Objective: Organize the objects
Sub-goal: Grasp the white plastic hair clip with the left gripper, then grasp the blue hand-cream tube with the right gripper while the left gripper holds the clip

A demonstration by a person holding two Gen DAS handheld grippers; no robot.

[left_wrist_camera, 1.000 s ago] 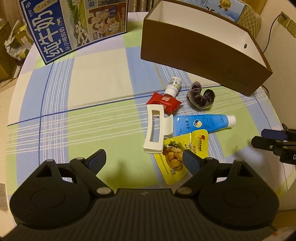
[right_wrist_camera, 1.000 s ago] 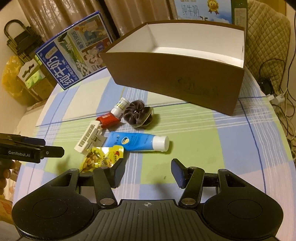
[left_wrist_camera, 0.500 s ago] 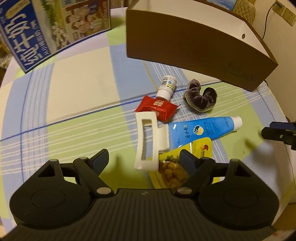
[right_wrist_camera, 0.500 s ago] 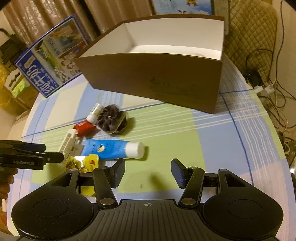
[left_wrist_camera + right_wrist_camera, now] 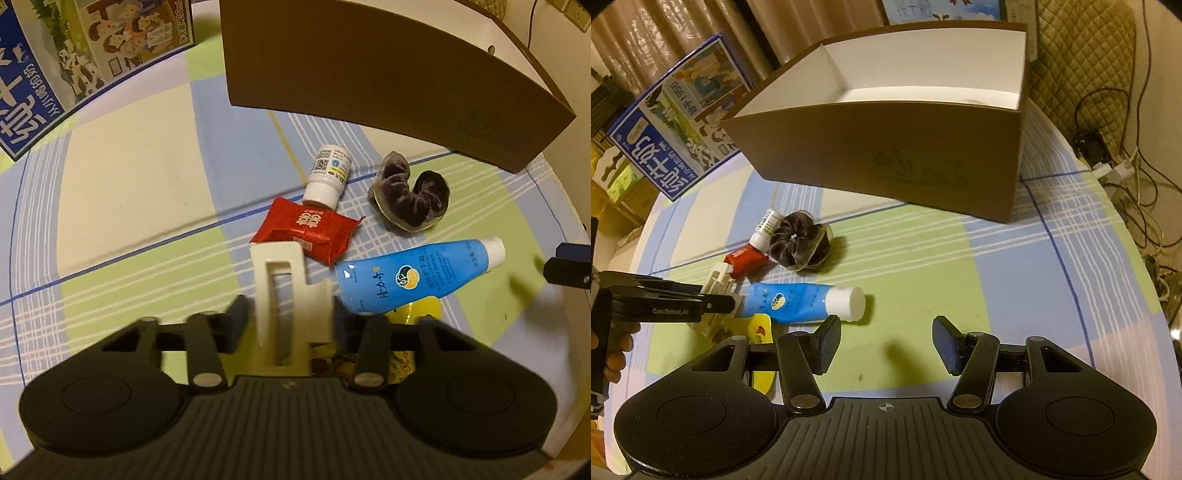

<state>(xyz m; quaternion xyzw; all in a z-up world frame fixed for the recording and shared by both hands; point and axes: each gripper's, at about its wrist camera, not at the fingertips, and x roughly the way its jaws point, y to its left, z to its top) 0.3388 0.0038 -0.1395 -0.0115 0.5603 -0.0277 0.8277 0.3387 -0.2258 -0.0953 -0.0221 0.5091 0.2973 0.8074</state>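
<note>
At the lower middle of the left wrist frame, a cream hair clip (image 5: pixel 284 306), flat and blocky with a long slot down its middle, lying lengthwise between the fingers of the left gripper (image 5: pixel 286 317); pads close on both sides of it, though contact cannot be told through the blur. Just above its top end, a red packet (image 5: pixel 306 230) touching the cap of a small white bottle (image 5: pixel 327 175). To the right, a blue tube (image 5: pixel 410 278) with a white cap, its crimped end beside the clip, overlapping a yellow pouch (image 5: pixel 424 312) mostly hidden by the gripper. Further up and right, a dark velvet scrunchie (image 5: pixel 410 197), apart from the tube. Across the top, a brown box (image 5: pixel 369 70), its white inside open in the right wrist frame, its near wall well above the cluster. At upper left, a blue milk carton (image 5: pixel 74 55) standing tilted. Wide bare checked cloth (image 5: pixel 129 166) left of the cluster. In the right wrist frame, the right gripper (image 5: pixel 884 345) low over bare cloth near the tube's cap, jaws wide apart and holding nothing; table edge curving close at far right, cables beyond.
</note>
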